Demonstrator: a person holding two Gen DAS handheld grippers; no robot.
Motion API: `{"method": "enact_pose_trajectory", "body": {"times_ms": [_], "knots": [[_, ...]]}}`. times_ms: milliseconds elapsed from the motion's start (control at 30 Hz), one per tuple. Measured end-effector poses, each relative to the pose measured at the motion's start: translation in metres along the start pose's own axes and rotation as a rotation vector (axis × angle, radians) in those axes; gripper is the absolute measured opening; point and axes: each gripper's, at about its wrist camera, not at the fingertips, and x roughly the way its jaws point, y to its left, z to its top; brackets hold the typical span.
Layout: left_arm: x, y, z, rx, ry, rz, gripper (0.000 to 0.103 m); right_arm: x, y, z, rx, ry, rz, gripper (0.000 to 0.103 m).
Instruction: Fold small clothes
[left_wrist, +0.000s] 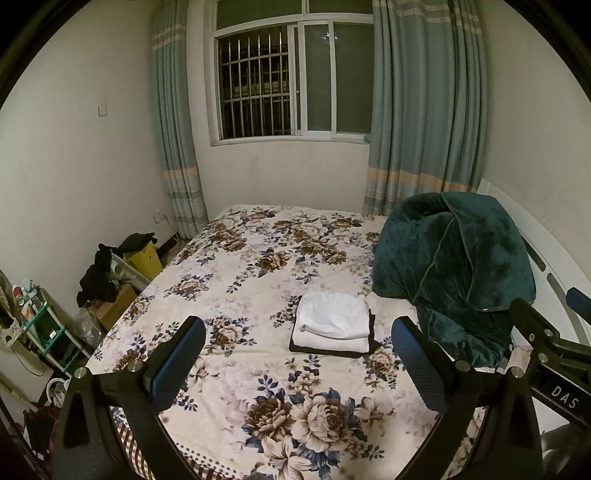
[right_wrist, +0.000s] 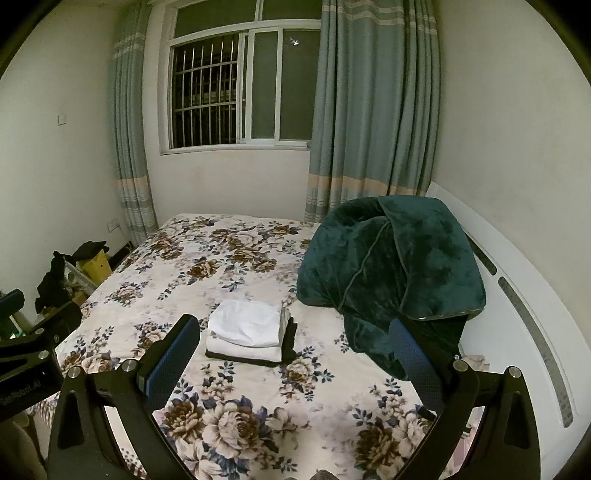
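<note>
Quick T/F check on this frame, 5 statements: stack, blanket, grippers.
1. The folded stack lies on the floral bedspread. True.
2. The stack's top piece is black. False: the top pieces are white; a black piece lies at the bottom.
3. The left gripper is open and holds nothing. True.
4. The right gripper is shut on a white garment. False: its jaws stand apart and empty.
5. The green blanket is spread flat across the bed. False: it sits heaped up beside the stack, near the headboard.
</note>
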Motion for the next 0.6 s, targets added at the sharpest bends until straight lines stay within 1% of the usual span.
{"method": "enact_pose_trajectory", "body": {"times_ms": [600], "knots": [[-0.0009,0.0028,0.0068,-0.004,-0.002,0.005,0.103,0.0013,0.0031,-0.0030,0.000,-0.005,-0.002,0.103]]}}
